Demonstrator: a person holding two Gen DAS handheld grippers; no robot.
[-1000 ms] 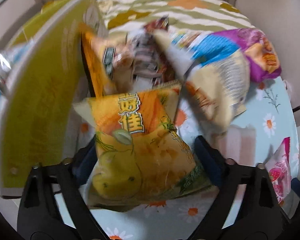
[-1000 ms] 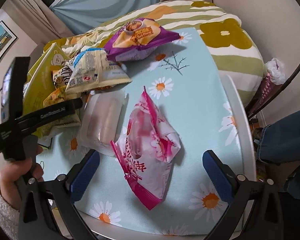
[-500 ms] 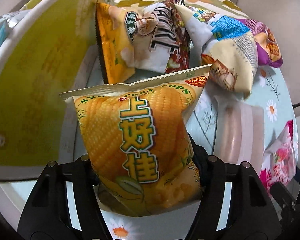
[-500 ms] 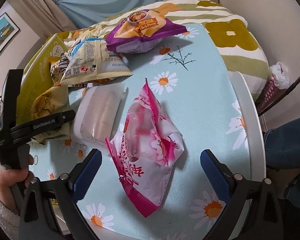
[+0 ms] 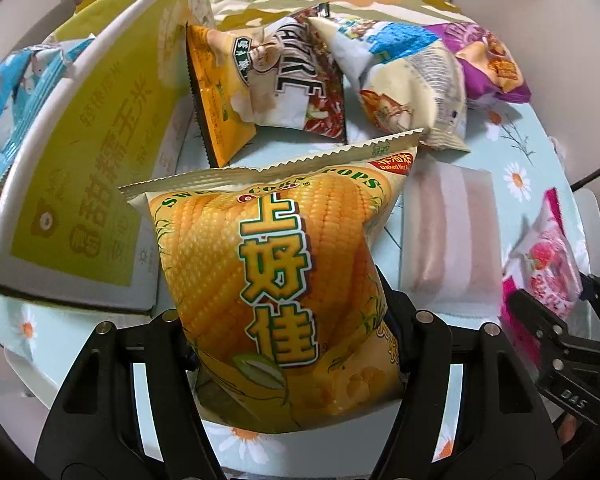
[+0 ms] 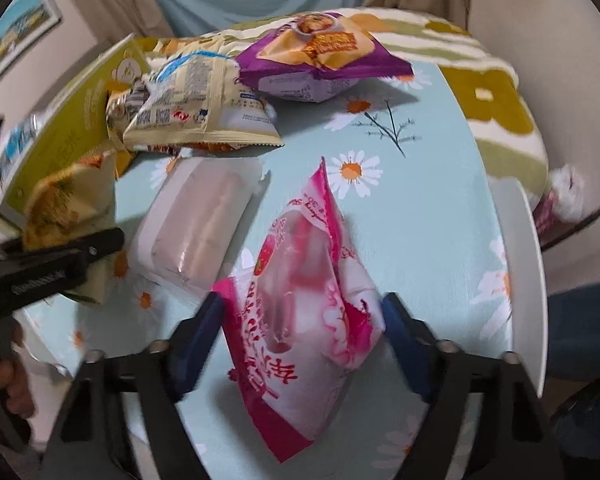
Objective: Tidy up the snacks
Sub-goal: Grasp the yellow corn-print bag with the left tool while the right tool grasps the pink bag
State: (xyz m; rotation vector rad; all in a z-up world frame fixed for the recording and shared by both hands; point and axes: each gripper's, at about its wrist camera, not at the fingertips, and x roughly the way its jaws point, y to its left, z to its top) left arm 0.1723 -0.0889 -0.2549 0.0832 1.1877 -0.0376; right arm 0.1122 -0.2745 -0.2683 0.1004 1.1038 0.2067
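Now, scene: a table (image 6: 452, 216) under a pale blue daisy cloth, strewn with snack bags.
Left gripper (image 5: 288, 340): clamped on the corn bag (image 5: 276, 264); both pads press its lower sides and the bag stands upright between them, its crimped top edge away from the camera.
Corn bag, place: raised in front of the camera, just right of the yellow-green box (image 5: 88, 184); whether its bottom touches the cloth cannot be told.
Right gripper (image 6: 302, 332): jaws closing around the pink bag (image 6: 308, 304); the blue pads sit at the bag's two sides, the right one at its edge, and the blurred frame does not show them pressing.
Pink bag, place: lying on the cloth near the table's front edge, one pointed corner aimed at the far side.
Box: lying open at the table's left, with a blue packet (image 5: 8, 92) visible beyond its wall.
White pack (image 6: 196, 224): flat on the cloth between the corn bag and the pink bag, just left of the pink one.
Far pile: an orange bag (image 5: 220, 92), a white-and-red bag (image 5: 300, 92), a cream bag (image 6: 196, 108) and a purple bag (image 6: 320, 60), overlapping in a row from the box toward the right.
Person: a hand (image 6: 4, 384) on the left tool's handle, seen from the right camera.
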